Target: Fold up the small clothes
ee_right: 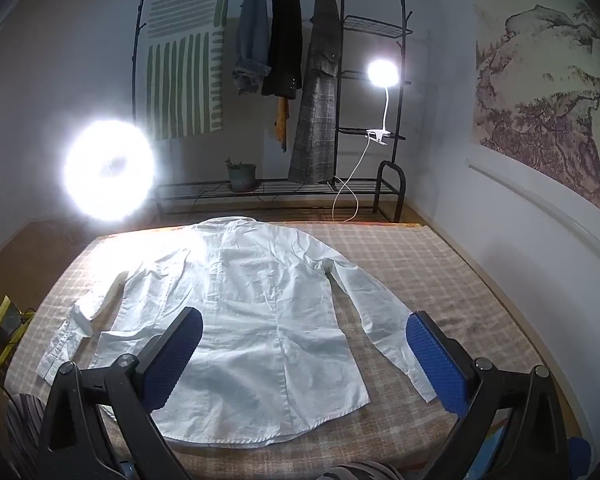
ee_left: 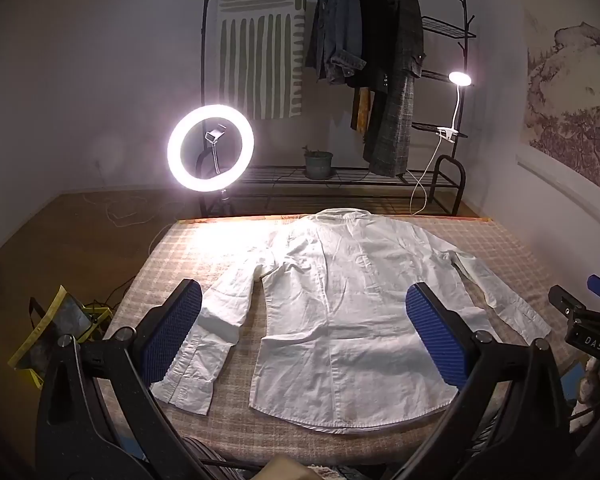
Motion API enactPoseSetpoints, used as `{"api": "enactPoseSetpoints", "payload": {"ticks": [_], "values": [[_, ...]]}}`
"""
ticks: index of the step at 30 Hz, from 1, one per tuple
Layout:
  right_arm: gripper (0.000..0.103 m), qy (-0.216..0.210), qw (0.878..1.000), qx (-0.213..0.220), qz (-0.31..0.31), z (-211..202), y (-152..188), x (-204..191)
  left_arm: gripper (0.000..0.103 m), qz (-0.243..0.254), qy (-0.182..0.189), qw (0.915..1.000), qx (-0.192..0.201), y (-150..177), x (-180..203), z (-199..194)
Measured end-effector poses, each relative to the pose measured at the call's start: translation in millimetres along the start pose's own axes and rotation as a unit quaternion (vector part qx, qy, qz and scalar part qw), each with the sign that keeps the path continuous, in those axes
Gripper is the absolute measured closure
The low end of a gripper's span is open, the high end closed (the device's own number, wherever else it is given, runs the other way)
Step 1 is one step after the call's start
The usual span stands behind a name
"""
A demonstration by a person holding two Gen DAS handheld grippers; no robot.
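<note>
White shirt [ee_left: 340, 320] lay flat, back up, on the checked bench [ee_left: 500, 248]; both grippers hovered wide apart, empty.
Left gripper [ee_left: 304, 336] sat above left sleeve [ee_left: 208, 344] and body; right gripper [ee_right: 304, 356] above hem and right sleeve [ee_right: 384, 320]. Cloth looked light, limp, wrinkly: pinch at cuffs or hem corners.

Both your wrist cameras sit at the near edge of the bench [ee_left: 500, 248], tilted down across it toward the far wall. Your left view looks from further left, your right view from further right. Both share the white shirt [ee_left: 340, 300], the clothes rack [ee_right: 340, 80] and the ring light [ee_left: 211, 147], at middling range.
</note>
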State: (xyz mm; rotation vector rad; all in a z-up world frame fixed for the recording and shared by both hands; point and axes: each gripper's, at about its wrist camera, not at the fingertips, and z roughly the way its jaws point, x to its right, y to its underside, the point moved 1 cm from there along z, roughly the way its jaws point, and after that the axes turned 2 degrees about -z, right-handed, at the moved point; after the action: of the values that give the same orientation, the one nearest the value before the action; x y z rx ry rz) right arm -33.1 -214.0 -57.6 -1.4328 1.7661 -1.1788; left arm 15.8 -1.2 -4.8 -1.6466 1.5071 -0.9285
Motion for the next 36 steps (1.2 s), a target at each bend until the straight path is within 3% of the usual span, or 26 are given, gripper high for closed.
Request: {"api": "enactPoseSetpoints", "payload": {"ticks": [36], "values": [[0.000, -0.003, 1.000, 0.015, -0.004, -3.4, -2.2, -5.6, 0.000, -0.006, 0.003, 1.0000, 0.001, -1.8, -6.3, 2.2]]}}
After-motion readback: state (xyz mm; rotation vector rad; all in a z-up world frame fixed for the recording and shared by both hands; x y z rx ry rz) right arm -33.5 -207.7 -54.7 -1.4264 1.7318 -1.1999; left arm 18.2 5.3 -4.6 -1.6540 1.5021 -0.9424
